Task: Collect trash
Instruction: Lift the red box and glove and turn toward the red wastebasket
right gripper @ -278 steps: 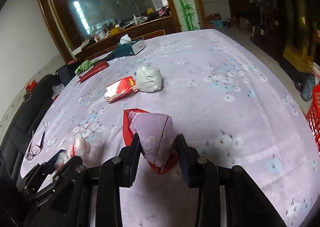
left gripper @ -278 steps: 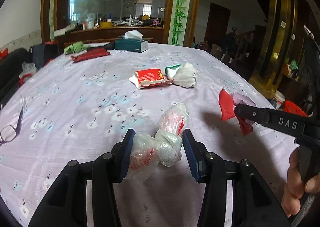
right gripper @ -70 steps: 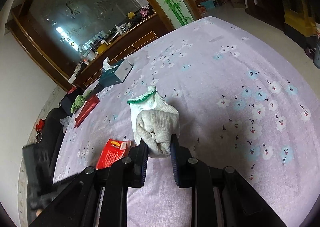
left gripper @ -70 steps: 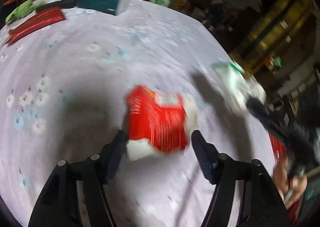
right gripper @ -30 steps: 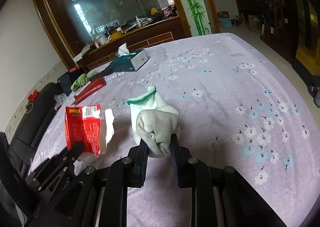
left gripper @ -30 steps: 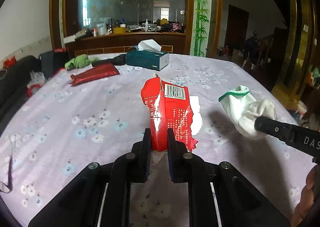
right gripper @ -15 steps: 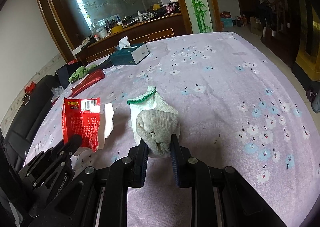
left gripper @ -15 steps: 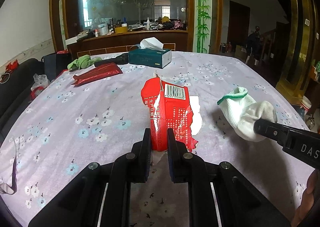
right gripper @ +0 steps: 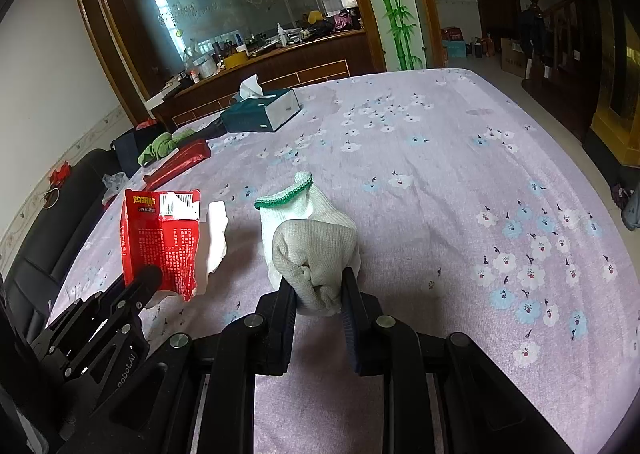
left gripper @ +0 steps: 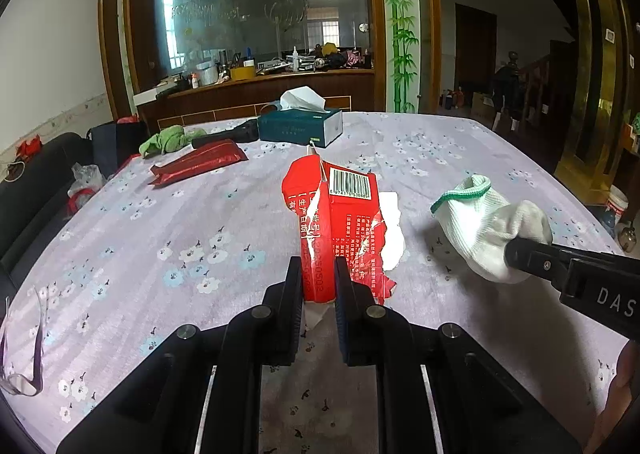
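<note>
Gripping a torn red wrapper (left gripper: 332, 230), the left gripper (left gripper: 317, 286) has both fingers pressed flat against the wrapper's lower end. Wrapper stands upright, lifted clear of the table; barcode label at its top, white printed text down the side, a ragged white paper strip hanging off its right edge. Same wrapper appears at left in the right wrist view (right gripper: 162, 238), with the left gripper's finger (right gripper: 146, 280) across its lower corner.

Right gripper (right gripper: 319, 294) is clamped on a bunched white knit glove (right gripper: 310, 246) with a green-trimmed cuff; cuff end points away from the camera, grey fingertip end is pinched between the fingers. Glove is also held above the table. In the left wrist view the glove (left gripper: 486, 226) sits to the right of the wrapper, apart from it, with the right gripper's finger (left gripper: 528, 256) against its near side. Part of a hand (left gripper: 618, 394) shows at the lower right edge.

Table (right gripper: 460, 182): lilac cloth, small flower print. Far end carries a teal tissue box (left gripper: 300, 126), a dark red foil pouch (left gripper: 200, 166) and a green cloth (left gripper: 164, 140) just beside it. Eyeglasses (left gripper: 24, 354) lie at the near left edge. Wood-framed glass partition (left gripper: 256, 6) stands behind the table.
</note>
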{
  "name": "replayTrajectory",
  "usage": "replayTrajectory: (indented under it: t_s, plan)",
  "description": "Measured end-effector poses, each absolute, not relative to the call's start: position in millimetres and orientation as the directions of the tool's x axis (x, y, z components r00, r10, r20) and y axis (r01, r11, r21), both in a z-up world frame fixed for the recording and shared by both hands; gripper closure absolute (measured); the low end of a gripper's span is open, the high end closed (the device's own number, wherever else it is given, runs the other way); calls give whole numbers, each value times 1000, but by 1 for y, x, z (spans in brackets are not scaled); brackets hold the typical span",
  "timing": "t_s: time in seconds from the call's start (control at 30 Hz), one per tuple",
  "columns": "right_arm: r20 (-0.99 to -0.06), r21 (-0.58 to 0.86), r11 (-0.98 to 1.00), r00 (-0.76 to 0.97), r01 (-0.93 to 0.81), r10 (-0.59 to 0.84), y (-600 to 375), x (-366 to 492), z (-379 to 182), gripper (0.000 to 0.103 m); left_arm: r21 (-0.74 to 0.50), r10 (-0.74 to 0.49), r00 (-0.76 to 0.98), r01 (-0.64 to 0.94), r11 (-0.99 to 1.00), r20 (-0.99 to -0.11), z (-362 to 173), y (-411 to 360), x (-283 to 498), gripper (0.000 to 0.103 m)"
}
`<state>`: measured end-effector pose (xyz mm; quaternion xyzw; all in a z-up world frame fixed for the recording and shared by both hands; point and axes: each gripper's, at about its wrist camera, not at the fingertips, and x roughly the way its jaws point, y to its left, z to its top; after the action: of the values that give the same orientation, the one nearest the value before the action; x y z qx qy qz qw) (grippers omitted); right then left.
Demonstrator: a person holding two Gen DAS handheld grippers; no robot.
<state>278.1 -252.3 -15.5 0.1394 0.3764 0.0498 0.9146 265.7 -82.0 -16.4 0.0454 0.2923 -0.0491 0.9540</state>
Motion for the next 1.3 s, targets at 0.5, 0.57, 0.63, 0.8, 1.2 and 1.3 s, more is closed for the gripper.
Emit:
replayTrajectory:
  t_s: [0.5, 0.57, 0.63, 0.8, 1.2, 1.3]
  plan:
    - [-669, 292, 956, 718, 14, 194, -253, 276, -13, 81, 79, -50, 830, 113, 990, -556, -16, -86, 263, 90]
    - [-667, 288, 958, 721, 14, 190, -253, 276, -12, 81, 81, -51, 830, 115, 990, -555, -15, -86, 264, 90]
    - [-665, 288, 958, 722, 13, 190, -253, 276, -11, 81, 84, -50, 830, 116, 990, -555, -16, -85, 264, 90]
    - [-665, 287, 958, 722, 14, 189, -254, 275, -10, 81, 83, -51, 830, 117, 990, -556, -16, -86, 265, 90]
    - [-653, 291, 956, 738, 37, 170, -260, 271, -5, 81, 98, -46, 845, 115, 989, -533, -14, -85, 260, 90]
    - [-649, 295, 953, 747, 70, 146, -265, 269, 0, 81, 97, -44, 849, 112, 989, -527, -12, -84, 259, 90]
